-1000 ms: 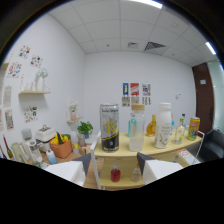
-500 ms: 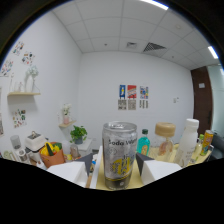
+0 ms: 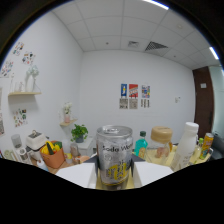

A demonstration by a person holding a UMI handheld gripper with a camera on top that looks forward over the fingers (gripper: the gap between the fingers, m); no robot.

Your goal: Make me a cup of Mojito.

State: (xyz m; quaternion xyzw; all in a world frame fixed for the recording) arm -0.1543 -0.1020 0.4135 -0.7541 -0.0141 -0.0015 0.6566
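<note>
The lower part of the silver and yellow soda water can (image 3: 114,157) is cut off by the black band across the bottom of the gripper view, so its base and whatever supports it cannot be seen. The gripper (image 3: 114,181) shows only as two pale finger tops flanking the can; contact with the can's sides cannot be determined. The can's label text is partly legible only. The three small wall posters (image 3: 132,96) are too small to read. The white plastic bottle (image 3: 185,145) has its base hidden.
</note>
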